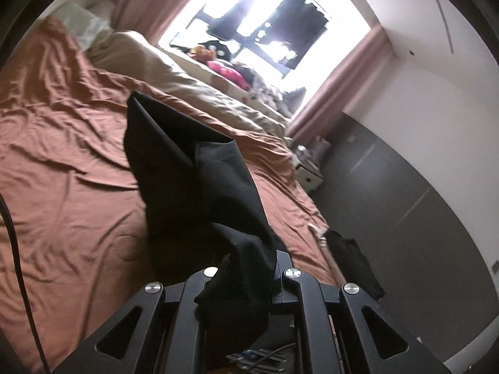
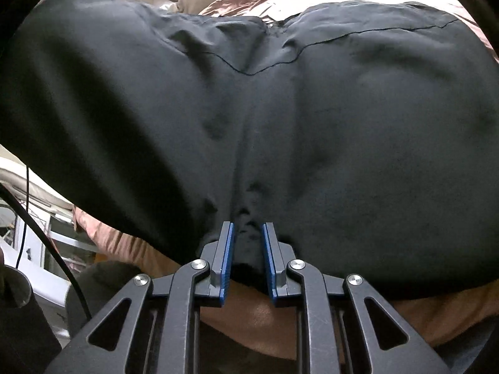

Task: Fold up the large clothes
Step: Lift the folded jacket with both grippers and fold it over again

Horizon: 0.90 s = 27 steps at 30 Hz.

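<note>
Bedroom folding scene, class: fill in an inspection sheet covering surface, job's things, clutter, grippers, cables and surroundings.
Surface: wrinkled rust-orange bed sheet, with a beige duvet bunched at its far side.
Job's things: large black fabric garment spread on the bed; one end lifted.
Clutter: pink and mixed items heaped by the window; dark cloth beside the bed.
Grippers: left gripper shut on the garment, cloth draped over it; right gripper pinching the bunched hem between blue pads.
Cables: black cable at the left edge; another in the right wrist view.
Surroundings: bright window, pink curtains, white wall, white nightstand.
</note>
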Each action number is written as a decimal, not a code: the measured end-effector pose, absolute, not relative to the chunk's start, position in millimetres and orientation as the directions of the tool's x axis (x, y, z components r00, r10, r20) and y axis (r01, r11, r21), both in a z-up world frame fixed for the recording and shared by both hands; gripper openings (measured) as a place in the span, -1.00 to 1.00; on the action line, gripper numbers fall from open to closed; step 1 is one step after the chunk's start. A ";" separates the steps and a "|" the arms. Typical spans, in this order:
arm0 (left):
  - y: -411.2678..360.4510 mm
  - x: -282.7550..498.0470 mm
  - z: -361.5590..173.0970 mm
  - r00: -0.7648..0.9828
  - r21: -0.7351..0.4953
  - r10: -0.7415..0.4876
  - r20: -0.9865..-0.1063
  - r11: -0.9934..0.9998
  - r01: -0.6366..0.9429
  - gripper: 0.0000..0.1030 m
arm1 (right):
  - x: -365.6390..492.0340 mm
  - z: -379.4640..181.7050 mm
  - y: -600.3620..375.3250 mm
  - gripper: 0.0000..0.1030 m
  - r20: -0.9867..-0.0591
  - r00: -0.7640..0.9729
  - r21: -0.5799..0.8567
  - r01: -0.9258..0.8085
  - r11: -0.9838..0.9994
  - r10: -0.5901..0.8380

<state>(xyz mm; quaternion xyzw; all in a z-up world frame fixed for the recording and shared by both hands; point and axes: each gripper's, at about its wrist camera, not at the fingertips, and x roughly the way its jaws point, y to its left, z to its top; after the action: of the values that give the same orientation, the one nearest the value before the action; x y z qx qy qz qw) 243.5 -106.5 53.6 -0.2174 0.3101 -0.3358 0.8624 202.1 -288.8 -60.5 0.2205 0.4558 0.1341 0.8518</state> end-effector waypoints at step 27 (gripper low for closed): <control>-370.9 238.0 -27.3 0.213 -0.475 -0.711 -0.670 0.631 0.614 -0.79 | 20.7 -4.5 -504.5 0.57 -0.481 0.843 0.685 0.190 0.703 0.241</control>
<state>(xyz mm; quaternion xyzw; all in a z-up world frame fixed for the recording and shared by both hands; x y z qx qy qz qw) 238.0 -370.9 -27.3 -0.0528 0.4602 -0.4265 0.7768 20.7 -504.5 -4.5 0.3849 0.2802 0.0146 0.8793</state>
